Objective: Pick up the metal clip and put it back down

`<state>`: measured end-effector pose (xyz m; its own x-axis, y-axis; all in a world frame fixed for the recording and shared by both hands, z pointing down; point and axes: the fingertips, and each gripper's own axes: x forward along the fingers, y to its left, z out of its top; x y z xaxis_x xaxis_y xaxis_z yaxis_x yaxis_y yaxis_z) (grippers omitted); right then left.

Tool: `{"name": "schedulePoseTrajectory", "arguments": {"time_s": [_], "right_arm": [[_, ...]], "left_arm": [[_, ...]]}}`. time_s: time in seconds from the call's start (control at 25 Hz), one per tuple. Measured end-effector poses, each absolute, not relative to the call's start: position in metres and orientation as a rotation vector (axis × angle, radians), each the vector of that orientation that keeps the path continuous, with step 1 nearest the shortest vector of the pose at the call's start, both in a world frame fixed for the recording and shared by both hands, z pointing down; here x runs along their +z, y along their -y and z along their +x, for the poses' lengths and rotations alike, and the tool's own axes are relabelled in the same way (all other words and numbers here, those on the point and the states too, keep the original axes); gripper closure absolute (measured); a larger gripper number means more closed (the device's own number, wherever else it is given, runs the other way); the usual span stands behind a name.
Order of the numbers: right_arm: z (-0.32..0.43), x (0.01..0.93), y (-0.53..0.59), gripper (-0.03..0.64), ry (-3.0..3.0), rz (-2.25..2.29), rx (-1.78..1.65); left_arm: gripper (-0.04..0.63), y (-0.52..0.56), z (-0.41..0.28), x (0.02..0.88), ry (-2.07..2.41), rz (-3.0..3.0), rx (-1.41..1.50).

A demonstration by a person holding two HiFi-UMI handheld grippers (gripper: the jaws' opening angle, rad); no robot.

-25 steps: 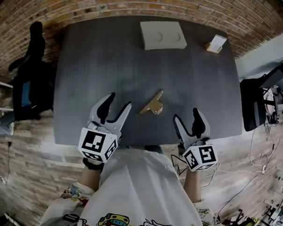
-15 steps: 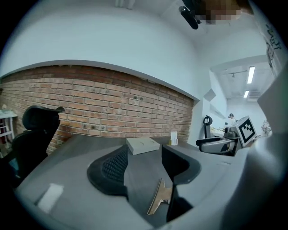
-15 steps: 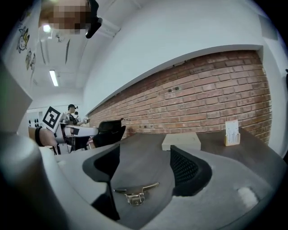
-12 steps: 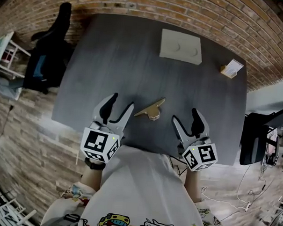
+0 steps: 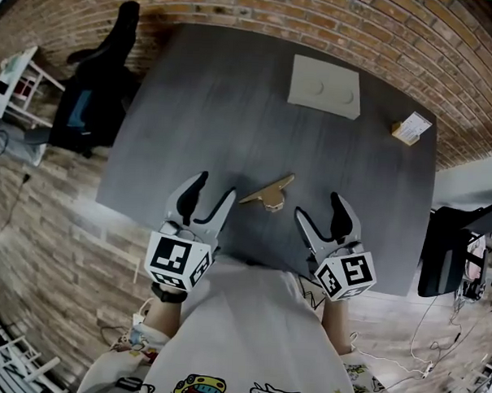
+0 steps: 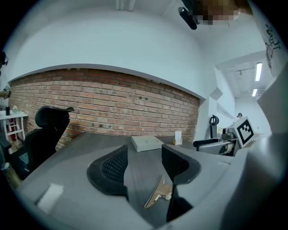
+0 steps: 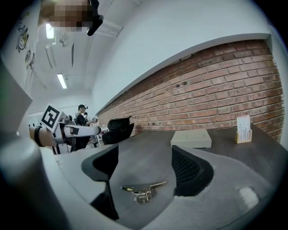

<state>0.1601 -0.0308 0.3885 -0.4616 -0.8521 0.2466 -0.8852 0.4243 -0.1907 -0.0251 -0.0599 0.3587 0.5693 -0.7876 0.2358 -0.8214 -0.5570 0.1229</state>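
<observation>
The gold metal clip (image 5: 268,193) lies on the dark grey table (image 5: 233,110) near its front edge, between my two grippers. My left gripper (image 5: 205,196) hovers just left of it, open, nothing between its jaws. My right gripper (image 5: 320,215) sits to the clip's right, open and empty; its jaws have just been opening. Seen through the left gripper view, the clip (image 6: 158,193) rests ahead, close to the right jaw. In the right gripper view the clip (image 7: 143,190) lies ahead between the spread jaws, untouched.
A flat beige box (image 5: 324,87) lies at the table's far side, and a small card holder (image 5: 412,128) stands at the far right corner. A black office chair (image 5: 92,95) stands left of the table, another chair (image 5: 443,249) at right. Brick floor surrounds the table.
The whole view has swung, so the table now appears tilted. Both grippers stay near the front edge on either side of the clip. The clip lies where it was on the table.
</observation>
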Motion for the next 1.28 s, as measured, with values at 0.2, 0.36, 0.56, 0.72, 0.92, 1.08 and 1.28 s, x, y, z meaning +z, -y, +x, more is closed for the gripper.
{"name": "schedulePoseTrajectory", "arguments": {"time_s": [0.2, 0.36, 0.56, 0.72, 0.92, 1.08, 1.28], "right_arm": [[0.151, 0.385, 0.032, 0.242, 2.539, 1.561, 0.449], [0.149, 0.388, 0.036, 0.239, 2.52, 1.565, 0.457], [0.144, 0.393, 0.043, 0.235, 2.506, 1.556, 0.46], [0.138, 0.4, 0.048, 0.227, 2.497, 1.518, 0.473], [0.128, 0.416, 0.05, 0.224, 2.483, 1.487, 0.507], [0.119, 0.44, 0.048, 0.224, 2.447, 1.442, 0.545], [0.112, 0.468, 0.048, 0.221, 2.398, 1.403, 0.582]], "left_arm": [[0.354, 0.066, -0.027, 0.357, 1.309, 2.593, 0.221], [0.354, 0.071, -0.025, 0.358, 1.285, 2.6, 0.214], [0.354, 0.072, -0.026, 0.362, 1.263, 2.598, 0.216], [0.354, 0.074, -0.028, 0.365, 1.258, 2.586, 0.219], [0.354, 0.073, -0.03, 0.374, 1.238, 2.572, 0.233], [0.354, 0.072, -0.031, 0.382, 1.22, 2.559, 0.247], [0.354, 0.07, -0.028, 0.395, 1.198, 2.535, 0.272]]}}
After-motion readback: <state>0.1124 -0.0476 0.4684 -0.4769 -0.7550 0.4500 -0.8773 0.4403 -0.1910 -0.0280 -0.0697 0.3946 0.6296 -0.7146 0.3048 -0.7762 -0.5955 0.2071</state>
